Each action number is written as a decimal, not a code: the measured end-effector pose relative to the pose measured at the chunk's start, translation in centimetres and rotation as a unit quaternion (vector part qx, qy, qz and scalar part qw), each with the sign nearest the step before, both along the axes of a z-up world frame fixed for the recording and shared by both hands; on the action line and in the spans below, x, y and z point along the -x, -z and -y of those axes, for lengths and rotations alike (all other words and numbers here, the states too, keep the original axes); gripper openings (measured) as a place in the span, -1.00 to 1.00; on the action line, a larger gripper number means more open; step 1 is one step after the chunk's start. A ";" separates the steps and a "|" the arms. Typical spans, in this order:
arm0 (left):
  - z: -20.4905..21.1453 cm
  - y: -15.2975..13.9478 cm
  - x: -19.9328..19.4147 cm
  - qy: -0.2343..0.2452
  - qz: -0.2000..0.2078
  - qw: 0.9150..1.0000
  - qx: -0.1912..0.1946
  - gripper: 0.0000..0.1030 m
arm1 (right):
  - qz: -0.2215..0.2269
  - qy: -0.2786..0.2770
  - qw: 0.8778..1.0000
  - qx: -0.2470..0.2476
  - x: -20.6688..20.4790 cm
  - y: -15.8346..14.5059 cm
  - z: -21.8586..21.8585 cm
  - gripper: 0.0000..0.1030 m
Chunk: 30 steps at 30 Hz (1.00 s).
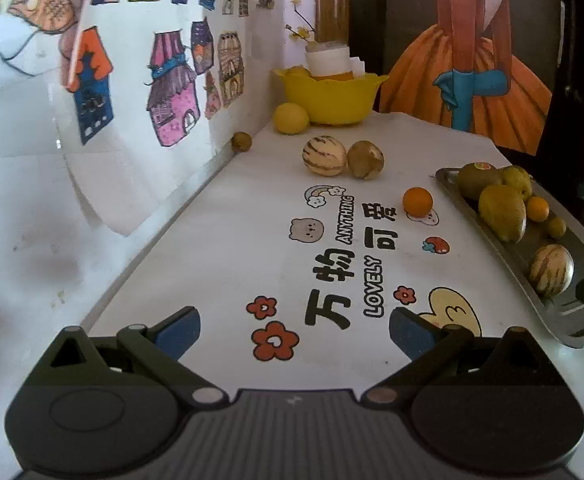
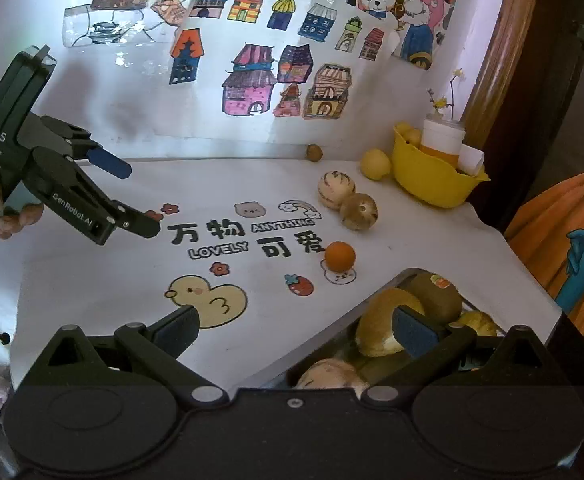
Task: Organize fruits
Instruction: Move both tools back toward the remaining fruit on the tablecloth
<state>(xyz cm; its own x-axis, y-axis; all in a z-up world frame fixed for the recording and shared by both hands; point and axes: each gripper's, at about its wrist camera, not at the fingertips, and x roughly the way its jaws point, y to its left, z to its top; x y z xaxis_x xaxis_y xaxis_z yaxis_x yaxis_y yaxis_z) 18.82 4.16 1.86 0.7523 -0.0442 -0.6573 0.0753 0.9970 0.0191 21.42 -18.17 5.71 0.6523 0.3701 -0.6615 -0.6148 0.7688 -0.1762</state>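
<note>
A grey tray (image 1: 572, 312) at the table's right holds a kiwi (image 1: 478, 180), a yellow-green pear (image 1: 502, 212), a striped melon (image 1: 551, 275) and small citrus. Loose on the white mat (image 1: 252, 220) lie an orange (image 1: 417, 201), a second striped melon (image 1: 325, 156), a brown round fruit (image 1: 366, 159), a lemon (image 1: 291, 118) and a small brown fruit (image 1: 241, 141). My left gripper (image 1: 294, 330) hovers open over the mat's near end, empty. My right gripper (image 2: 297, 331) is open above the tray's (image 2: 324, 336) near edge; its right finger covers part of a brownish pear (image 2: 384, 316).
A yellow bowl (image 1: 332, 96) with a cup and paper stands at the far corner against the wall. A wall with house drawings runs along the left. In the right wrist view a hand holds the left gripper (image 2: 138, 199) over the mat's left side.
</note>
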 end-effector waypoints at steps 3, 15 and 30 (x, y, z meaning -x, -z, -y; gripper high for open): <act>0.1 0.0 -0.6 0.005 -0.003 1.000 -0.004 0.99 | -0.002 -0.002 1.000 0.003 -0.9 0.2 0.1 0.99; 0.1 -0.1 -3.2 0.010 -0.004 1.000 -0.013 0.99 | -0.006 -0.008 1.000 0.009 -4.6 0.5 0.6 0.99; 0.3 0.7 -7.1 0.019 0.001 1.000 -0.010 0.99 | -0.022 -0.047 0.998 0.031 -9.7 1.0 -0.4 0.99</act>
<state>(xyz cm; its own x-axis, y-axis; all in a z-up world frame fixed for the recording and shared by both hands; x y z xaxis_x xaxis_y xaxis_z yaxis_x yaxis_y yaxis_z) 25.90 3.82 1.17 0.7522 -0.0602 -0.6562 0.1138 0.9927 0.0393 31.16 -17.78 4.74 0.5868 0.3860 -0.7118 -0.6919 0.6957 -0.1931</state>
